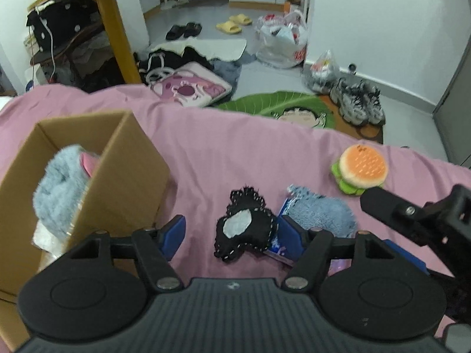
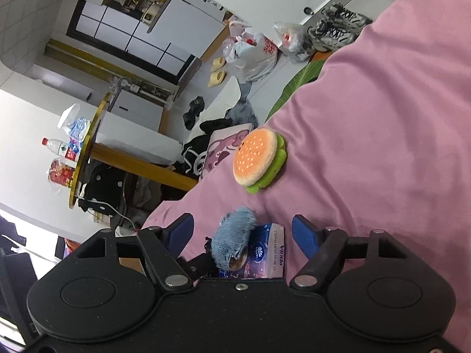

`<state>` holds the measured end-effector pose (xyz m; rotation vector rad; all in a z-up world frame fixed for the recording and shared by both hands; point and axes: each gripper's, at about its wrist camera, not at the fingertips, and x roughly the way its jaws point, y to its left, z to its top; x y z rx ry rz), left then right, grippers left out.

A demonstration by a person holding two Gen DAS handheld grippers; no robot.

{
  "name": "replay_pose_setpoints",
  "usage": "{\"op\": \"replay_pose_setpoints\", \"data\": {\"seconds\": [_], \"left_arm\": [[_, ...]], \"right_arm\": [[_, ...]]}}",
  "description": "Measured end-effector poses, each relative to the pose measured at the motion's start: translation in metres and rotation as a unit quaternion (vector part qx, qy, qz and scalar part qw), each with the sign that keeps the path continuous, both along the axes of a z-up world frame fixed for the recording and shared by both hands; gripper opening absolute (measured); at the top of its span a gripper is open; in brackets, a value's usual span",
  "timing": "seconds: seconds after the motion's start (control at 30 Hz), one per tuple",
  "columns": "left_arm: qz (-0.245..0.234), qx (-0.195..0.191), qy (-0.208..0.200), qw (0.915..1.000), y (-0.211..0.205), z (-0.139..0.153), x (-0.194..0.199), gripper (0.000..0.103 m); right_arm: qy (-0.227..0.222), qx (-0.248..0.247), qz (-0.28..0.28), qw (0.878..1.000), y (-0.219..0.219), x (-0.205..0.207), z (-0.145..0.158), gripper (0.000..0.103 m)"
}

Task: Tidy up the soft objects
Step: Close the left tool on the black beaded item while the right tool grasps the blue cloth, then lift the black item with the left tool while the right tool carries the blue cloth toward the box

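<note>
Reaching for the black pouch (image 1: 244, 223) with left gripper (image 1: 232, 232) and tissue pack (image 2: 266, 250) with right gripper (image 2: 243, 235), jaws spread, pinching nothing; next closing, then lifting toward box (image 1: 129, 158).

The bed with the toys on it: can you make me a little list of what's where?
surface: pink sheet
box: cardboard box, at the left, open
in box: fluffy grey-blue plush
loose: black patch toy, denim pouch, burger plush, tissue pack
left gripper: open around the black patch toy
right gripper: open around the denim pouch and the tissue pack
</note>
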<state>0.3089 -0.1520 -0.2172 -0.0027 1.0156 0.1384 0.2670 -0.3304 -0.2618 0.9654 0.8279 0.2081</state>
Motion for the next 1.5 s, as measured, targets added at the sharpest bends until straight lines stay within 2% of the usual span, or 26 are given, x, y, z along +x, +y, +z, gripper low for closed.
{"op": "replay_pose_setpoints", "data": {"seconds": [0.17, 0.33, 0.4, 0.47, 0.6, 0.67, 0.83, 0.97, 1.1, 1.37, 1.5], "left_arm": [[0.009, -0.001, 0.003, 1.0000, 0.001, -0.014, 0.002, 0.069], [0.005, -0.010, -0.006, 0.9999, 0.001, -0.019, 0.007, 0.068], [0.004, -0.029, -0.005, 0.9996, 0.004, -0.019, 0.009, 0.052], [0.000, -0.043, -0.003, 0.9991, 0.006, -0.018, 0.011, 0.041], [-0.006, -0.044, 0.002, 0.9990, 0.005, -0.015, 0.011, 0.035], [-0.005, -0.046, 0.004, 0.9989, 0.007, -0.015, 0.010, 0.034], [-0.002, -0.056, 0.007, 0.9984, 0.012, -0.012, 0.008, 0.032], [0.000, -0.064, -0.003, 0.9979, 0.013, -0.001, 0.004, 0.032], [-0.008, -0.073, -0.016, 0.9972, 0.012, 0.017, -0.005, 0.032], [-0.014, -0.087, -0.036, 0.9954, 0.015, 0.047, -0.029, 0.032], [-0.019, -0.091, -0.047, 0.9946, 0.018, 0.063, -0.044, 0.032]], "right_arm": [[0.007, -0.001, 0.015, 1.000, 0.006, 0.006, -0.007, 0.074], [-0.005, -0.012, 0.016, 1.000, 0.012, 0.011, -0.007, 0.074], [-0.004, -0.021, 0.017, 1.000, 0.015, 0.014, -0.009, 0.072], [-0.003, -0.033, 0.020, 0.999, 0.019, 0.018, -0.009, 0.069], [-0.010, -0.052, 0.024, 0.998, 0.028, 0.023, -0.007, 0.062], [-0.008, -0.065, 0.028, 0.997, 0.030, 0.025, -0.009, 0.048], [-0.011, -0.074, 0.019, 0.997, 0.026, 0.020, -0.007, 0.035], [-0.004, -0.082, -0.012, 0.997, 0.011, 0.010, -0.002, 0.025], [0.002, -0.076, -0.039, 0.996, -0.005, -0.005, 0.002, 0.020], [-0.007, -0.082, -0.057, 0.995, -0.009, -0.033, 0.017, 0.015], [-0.015, -0.064, -0.081, 0.995, -0.018, -0.046, 0.024, 0.015]]}}
